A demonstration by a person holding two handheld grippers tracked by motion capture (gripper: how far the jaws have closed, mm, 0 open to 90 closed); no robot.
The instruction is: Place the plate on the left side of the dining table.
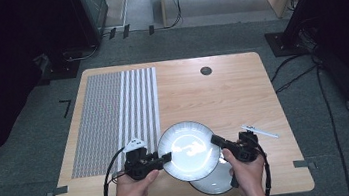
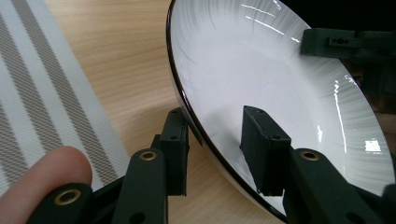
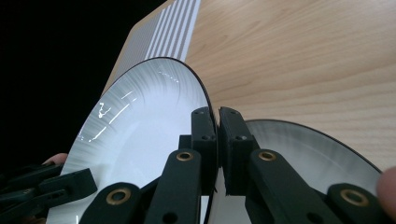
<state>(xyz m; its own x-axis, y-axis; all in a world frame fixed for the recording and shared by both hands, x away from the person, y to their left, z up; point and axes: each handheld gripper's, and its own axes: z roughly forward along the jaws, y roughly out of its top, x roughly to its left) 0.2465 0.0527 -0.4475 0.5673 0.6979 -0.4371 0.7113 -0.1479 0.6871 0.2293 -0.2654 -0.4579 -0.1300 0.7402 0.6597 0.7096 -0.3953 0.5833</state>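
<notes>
Both grippers are clamped on the same white plate [image 1: 189, 149] — the left gripper [image 1: 165, 156] bites the rim at the plate's 9 o'clock, the right gripper [image 1: 216, 139] at about 3 o'clock. In the left gripper view the jaws sit one under the dark-edged rim and one on the glossy inside of the plate [image 2: 280, 93], so it's pinched, not loose. Same deal in the right gripper view: the two jaws are pressed nearly together with the thin rim of the plate [image 3: 140, 126] between them.

The plate is tilted and sits over the near middle of the wooden table [image 1: 232, 91], around 6 o'clock on the tabletop. Right under it, toward its 5 o'clock, a second plate [image 1: 215, 182] lies flat on the table — also visible past the right jaws [image 3: 308, 149].

Further out: a striped placemat [image 1: 114, 118] covers the table's 9 o'clock side, and a small white stick-like thing [image 1: 259, 131] lies just beyond the right hand [image 1: 246, 172]. Can't tell what it is.
</notes>
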